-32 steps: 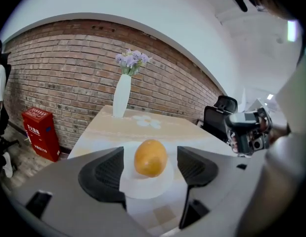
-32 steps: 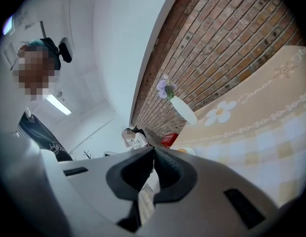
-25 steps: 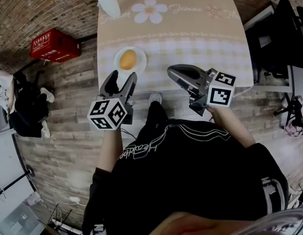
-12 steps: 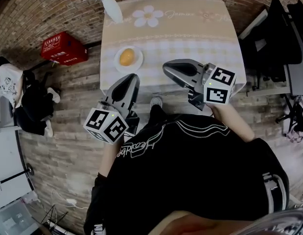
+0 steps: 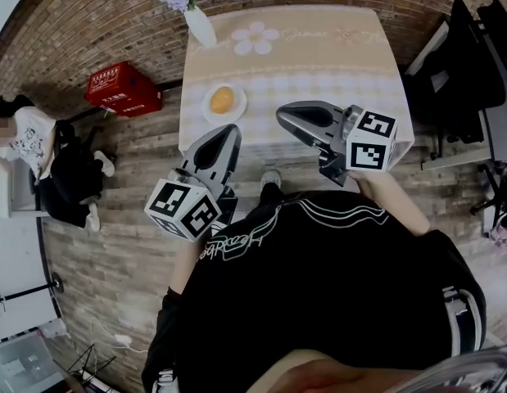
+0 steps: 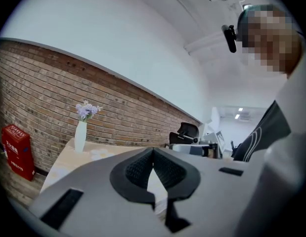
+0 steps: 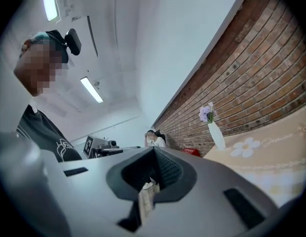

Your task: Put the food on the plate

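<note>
One food [image 5: 222, 99] on plate [image 5: 239, 106] | tablecloth [image 5: 319, 65] script illegible

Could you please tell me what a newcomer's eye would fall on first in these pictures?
Probably the two grey tools with black-and-white marker cubes, the left gripper and the right gripper, both shut and empty near the table's front edge. Beyond them, a round orange food item sits on a small white plate on the beige checked tablecloth.
</note>
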Action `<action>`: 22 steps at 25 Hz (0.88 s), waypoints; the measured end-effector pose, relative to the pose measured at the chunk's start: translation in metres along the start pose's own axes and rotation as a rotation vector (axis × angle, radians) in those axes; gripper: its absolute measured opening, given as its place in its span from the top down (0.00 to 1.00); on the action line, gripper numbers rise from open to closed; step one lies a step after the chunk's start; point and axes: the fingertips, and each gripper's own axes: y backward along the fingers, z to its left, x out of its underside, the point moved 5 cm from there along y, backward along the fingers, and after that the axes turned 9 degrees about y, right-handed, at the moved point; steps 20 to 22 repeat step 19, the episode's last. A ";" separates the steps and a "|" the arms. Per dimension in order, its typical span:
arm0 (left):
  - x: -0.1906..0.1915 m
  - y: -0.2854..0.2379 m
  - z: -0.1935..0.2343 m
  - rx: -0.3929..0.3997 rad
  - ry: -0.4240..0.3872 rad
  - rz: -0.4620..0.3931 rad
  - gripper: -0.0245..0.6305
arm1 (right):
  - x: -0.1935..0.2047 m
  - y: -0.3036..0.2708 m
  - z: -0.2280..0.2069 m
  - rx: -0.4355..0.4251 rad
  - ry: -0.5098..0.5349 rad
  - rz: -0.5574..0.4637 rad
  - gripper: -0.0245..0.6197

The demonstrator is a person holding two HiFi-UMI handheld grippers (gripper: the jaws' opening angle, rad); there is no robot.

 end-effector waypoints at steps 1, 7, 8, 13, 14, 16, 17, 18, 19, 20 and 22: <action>-0.002 0.001 0.000 0.001 0.003 0.000 0.95 | 0.000 0.000 0.000 0.002 0.001 0.001 0.97; -0.003 0.010 0.000 0.007 0.025 -0.006 0.95 | -0.001 -0.003 0.005 0.005 0.008 -0.005 0.97; -0.002 0.012 0.000 0.004 0.029 -0.008 0.95 | -0.001 -0.003 0.007 0.003 0.009 -0.004 0.97; 0.001 0.014 -0.004 -0.011 0.032 -0.020 0.95 | 0.000 0.002 0.010 0.002 0.020 0.005 0.97; 0.001 0.014 -0.004 -0.012 0.032 -0.020 0.95 | 0.001 0.002 0.011 0.003 0.020 0.008 0.97; 0.001 0.014 -0.004 -0.012 0.032 -0.020 0.95 | 0.003 0.002 0.010 0.007 0.019 0.015 0.97; 0.001 0.015 -0.004 -0.011 0.033 -0.020 0.95 | 0.004 0.002 0.010 0.008 0.018 0.018 0.97; 0.001 0.015 -0.003 -0.010 0.034 -0.019 0.95 | 0.005 0.001 0.010 0.010 0.017 0.020 0.97; 0.001 0.015 -0.003 -0.010 0.035 -0.018 0.95 | 0.005 0.001 0.010 0.011 0.016 0.022 0.97; 0.001 0.015 -0.003 -0.010 0.035 -0.018 0.95 | 0.005 0.001 0.010 0.011 0.016 0.022 0.97; 0.001 0.015 -0.003 -0.010 0.035 -0.018 0.95 | 0.005 0.001 0.010 0.011 0.016 0.022 0.97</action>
